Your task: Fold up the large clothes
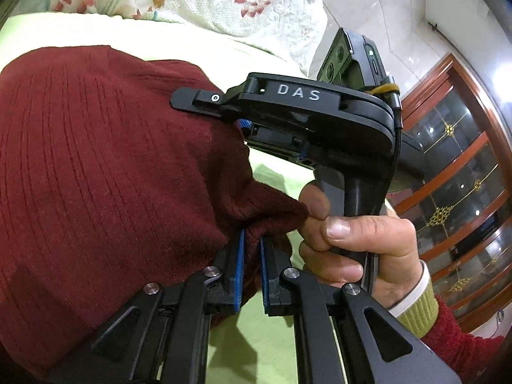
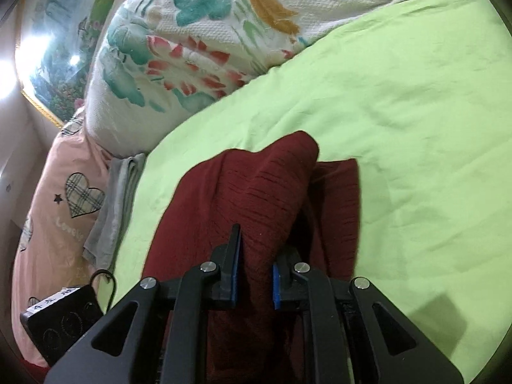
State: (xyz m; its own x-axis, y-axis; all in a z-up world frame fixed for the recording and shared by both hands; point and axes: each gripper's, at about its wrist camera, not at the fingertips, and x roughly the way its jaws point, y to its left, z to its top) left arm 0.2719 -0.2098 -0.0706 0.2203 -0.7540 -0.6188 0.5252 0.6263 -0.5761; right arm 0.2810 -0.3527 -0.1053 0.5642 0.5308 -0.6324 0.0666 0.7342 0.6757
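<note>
- Gripping a bunched corner of the dark red sweater (image 1: 105,166), my left fingers (image 1: 252,249) are pressed shut on the knit between their blue pads.
- My right fingers (image 2: 254,268) are likewise closed on a raised fold of the same sweater (image 2: 256,192), with cloth filling the narrow gap between the pads.
- In the left wrist view, my right hand (image 1: 358,243) holds its gripper handle just right of the left fingers, with the fabric's edge touching the thumb.
- The sweater lies on the bed's light green sheet (image 2: 400,112), its lifted ridge running away from the right fingers.
- A floral quilt (image 2: 198,48) is heaped at the far side; a pink pillow (image 2: 60,198) sits at left.
- A glass-fronted wooden cabinet (image 1: 454,172) stands at right.
</note>
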